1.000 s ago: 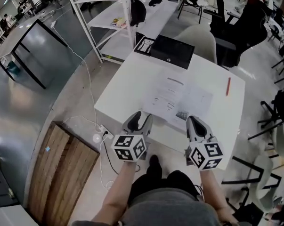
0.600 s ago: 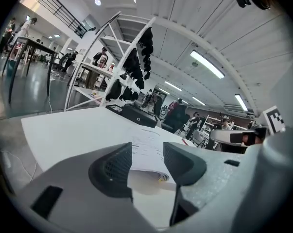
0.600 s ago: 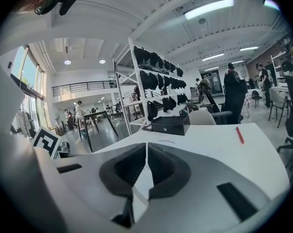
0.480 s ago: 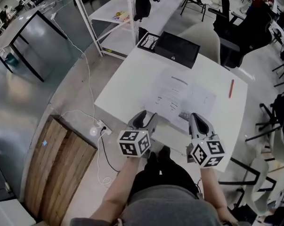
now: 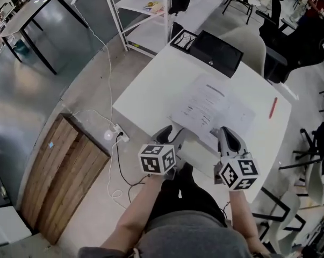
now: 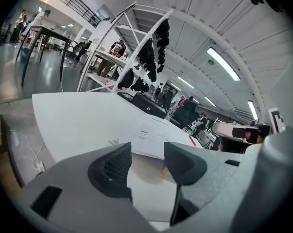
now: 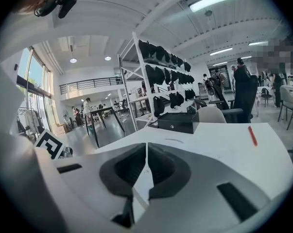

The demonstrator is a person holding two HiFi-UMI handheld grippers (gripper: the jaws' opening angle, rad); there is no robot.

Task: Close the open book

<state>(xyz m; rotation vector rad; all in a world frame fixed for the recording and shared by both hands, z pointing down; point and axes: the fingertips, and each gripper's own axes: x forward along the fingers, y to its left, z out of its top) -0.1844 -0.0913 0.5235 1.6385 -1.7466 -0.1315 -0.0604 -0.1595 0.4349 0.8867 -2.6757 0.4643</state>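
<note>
Just off the open book's near left corner, the left tool has its jaws spread, with nothing between them. At the near right corner, the right tool's jaws are pressed together. The book lies flat on the white worktop. A red pen lies right of the book, and a black box sits beyond it.

book on table, centre | box behind it (far edge) | pen right of book

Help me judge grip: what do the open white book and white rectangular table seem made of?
The open white book looks like matte paper: thin printed pages lying flat. The white rectangular table is probably smooth laminate or painted board: uniform, seamless top.
</note>
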